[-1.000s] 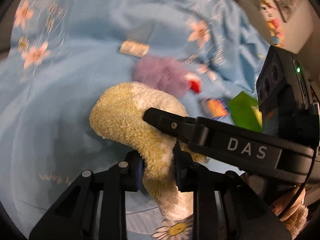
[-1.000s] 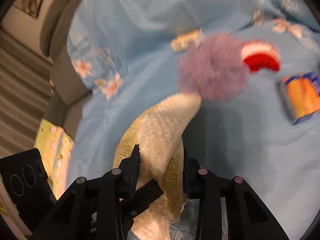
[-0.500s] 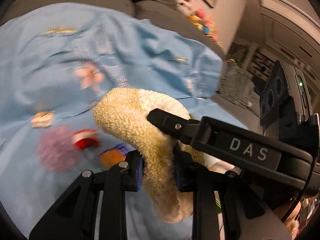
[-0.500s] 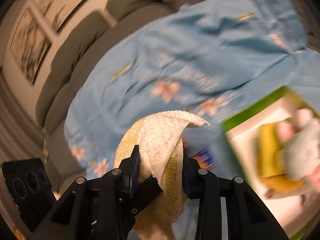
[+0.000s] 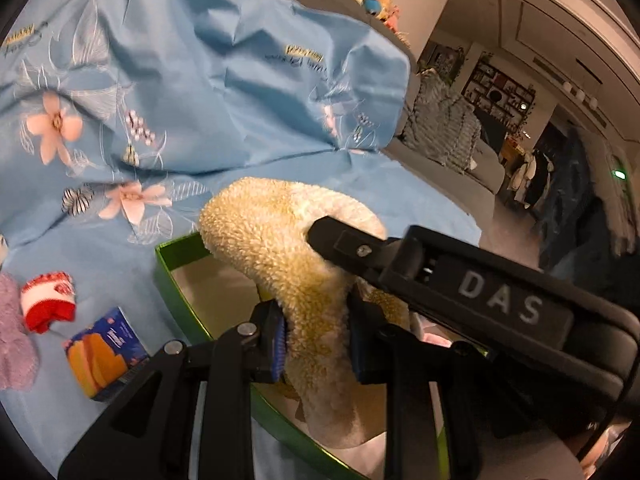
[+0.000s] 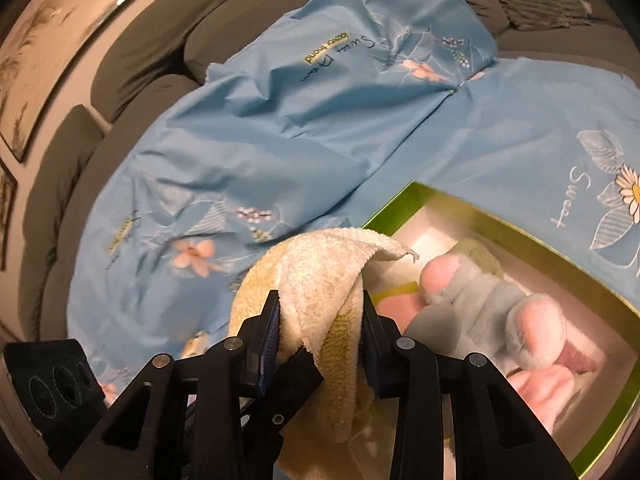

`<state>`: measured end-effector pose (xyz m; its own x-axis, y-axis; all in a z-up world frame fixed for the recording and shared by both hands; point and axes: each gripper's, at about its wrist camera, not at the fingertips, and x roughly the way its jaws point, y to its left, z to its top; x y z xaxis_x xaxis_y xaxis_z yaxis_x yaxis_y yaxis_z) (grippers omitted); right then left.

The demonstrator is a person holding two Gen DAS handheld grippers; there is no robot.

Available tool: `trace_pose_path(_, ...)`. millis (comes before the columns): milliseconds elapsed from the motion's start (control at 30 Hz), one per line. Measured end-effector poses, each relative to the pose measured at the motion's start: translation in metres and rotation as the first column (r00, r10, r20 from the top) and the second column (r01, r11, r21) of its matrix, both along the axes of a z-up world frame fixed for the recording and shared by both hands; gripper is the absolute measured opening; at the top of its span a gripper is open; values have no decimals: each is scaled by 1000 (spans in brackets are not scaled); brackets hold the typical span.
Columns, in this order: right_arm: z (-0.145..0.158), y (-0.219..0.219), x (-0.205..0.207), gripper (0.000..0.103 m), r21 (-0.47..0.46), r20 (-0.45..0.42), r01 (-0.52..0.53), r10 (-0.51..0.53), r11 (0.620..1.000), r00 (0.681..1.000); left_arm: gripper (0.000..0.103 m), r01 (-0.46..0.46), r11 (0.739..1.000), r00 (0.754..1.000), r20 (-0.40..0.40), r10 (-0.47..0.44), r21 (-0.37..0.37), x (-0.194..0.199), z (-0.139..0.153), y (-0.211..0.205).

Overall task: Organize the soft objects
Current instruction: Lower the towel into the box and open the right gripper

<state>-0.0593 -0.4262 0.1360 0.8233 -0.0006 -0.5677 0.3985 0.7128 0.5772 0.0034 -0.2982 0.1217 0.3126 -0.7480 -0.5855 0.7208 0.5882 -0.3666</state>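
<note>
Fleecy cream-and-yellow towel (image 5: pixel 304 280) was held pinched between both narrowly parted sets of fingers, left gripper (image 5: pixel 316 336) and right gripper (image 6: pixel 320 320), spread above the green box (image 6: pixel 400 204) for lowering inside.

The towel (image 5: pixel 304 280) is rough, fluffy terry cloth. The blue sheet (image 6: pixel 280 128) is smooth, thin, matt cloth. The green box (image 6: pixel 520 224) has a glossy rim. The grey plush toy (image 6: pixel 480 304) looks soft.

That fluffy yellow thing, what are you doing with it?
Both grippers are pinching one fluffy yellow-and-white cloth: the left gripper and the right gripper each clamp part of it. They hold it above a green box on the blue sheet, where other soft things, like a grey plush, already lie.
</note>
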Motion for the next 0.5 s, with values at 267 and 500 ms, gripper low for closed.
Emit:
trace_pose_path(267,-3,4,0,38,-73,-52,65,-68,995,996,36,-41,994,997,-68,48,100,6,-15,-6)
trace_pose_path(500,1,0,-10,45,-62,-15,83,-84,995,996,81,-73,996,994,-83,77,58,3,-8,11)
